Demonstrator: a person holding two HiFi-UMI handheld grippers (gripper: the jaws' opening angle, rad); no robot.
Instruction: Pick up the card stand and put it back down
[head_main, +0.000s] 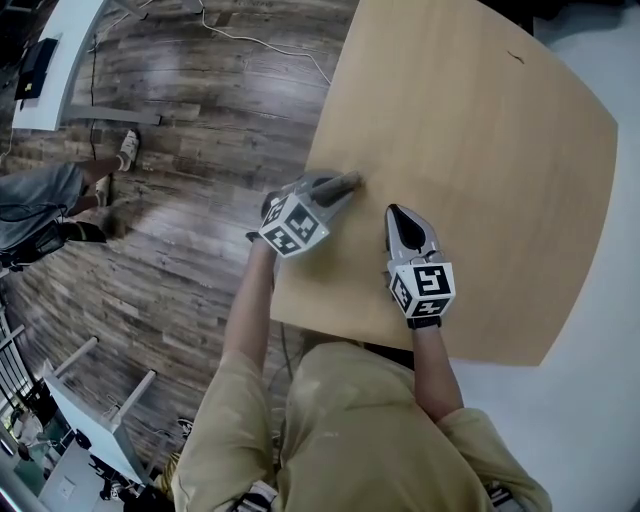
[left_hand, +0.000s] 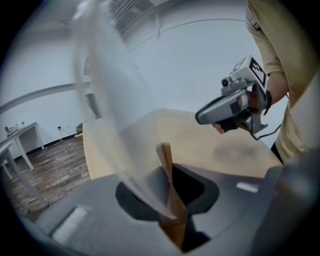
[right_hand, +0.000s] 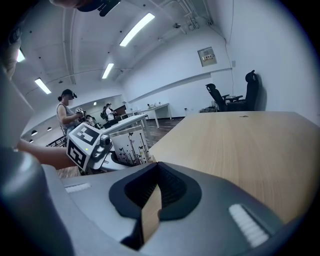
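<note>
Around: wooden desk (head_main: 480, 150); person (head_main: 35, 200) at left edge.
Card stand (right_hand: 129, 149): clear, printed card inside.
Left gripper (head_main: 350, 181): fingers clamped on stand.
Right gripper (right_hand: 157, 165): fingers together.

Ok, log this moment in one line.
left gripper: shut on card stand | right gripper: shut, empty, over table

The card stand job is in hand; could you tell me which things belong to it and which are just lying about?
Job: card stand, left gripper gripping it, table.
Lying about: right gripper, floor cable, chairs.
</note>
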